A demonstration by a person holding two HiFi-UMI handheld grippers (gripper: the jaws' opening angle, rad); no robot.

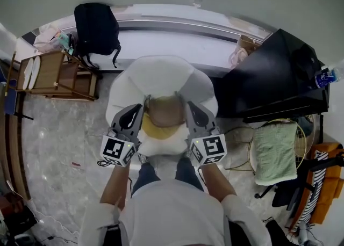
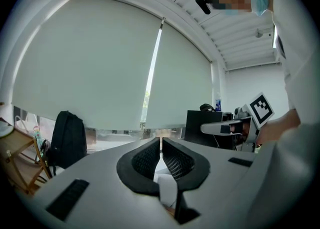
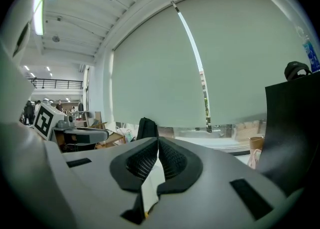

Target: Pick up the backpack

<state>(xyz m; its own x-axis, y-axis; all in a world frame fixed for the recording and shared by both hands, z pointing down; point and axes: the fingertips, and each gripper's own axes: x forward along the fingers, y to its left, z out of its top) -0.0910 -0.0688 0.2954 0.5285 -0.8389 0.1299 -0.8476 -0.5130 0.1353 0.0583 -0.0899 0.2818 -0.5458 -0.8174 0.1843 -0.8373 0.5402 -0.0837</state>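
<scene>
The black backpack point(image 1: 97, 27) stands upright on the window ledge at the far left, against the closed blind. It also shows in the left gripper view as the backpack point(image 2: 67, 138), far off to the left, and in the right gripper view as the backpack point(image 3: 146, 128), just above the jaw tips. My left gripper point(image 1: 137, 109) and right gripper point(image 1: 191, 108) are held side by side over a white round seat point(image 1: 161, 78), well short of the backpack. Both are shut with nothing between their pads: left gripper point(image 2: 160, 140), right gripper point(image 3: 158, 140).
A brown and yellow thing point(image 1: 164, 116) lies on the white seat. A wooden folding rack point(image 1: 51, 73) stands left of it, below the backpack. At the right are a black desk point(image 1: 274, 78), a paper bag point(image 1: 244, 49), a bottle point(image 1: 324, 77) and a green towel point(image 1: 274, 151) over a wire basket.
</scene>
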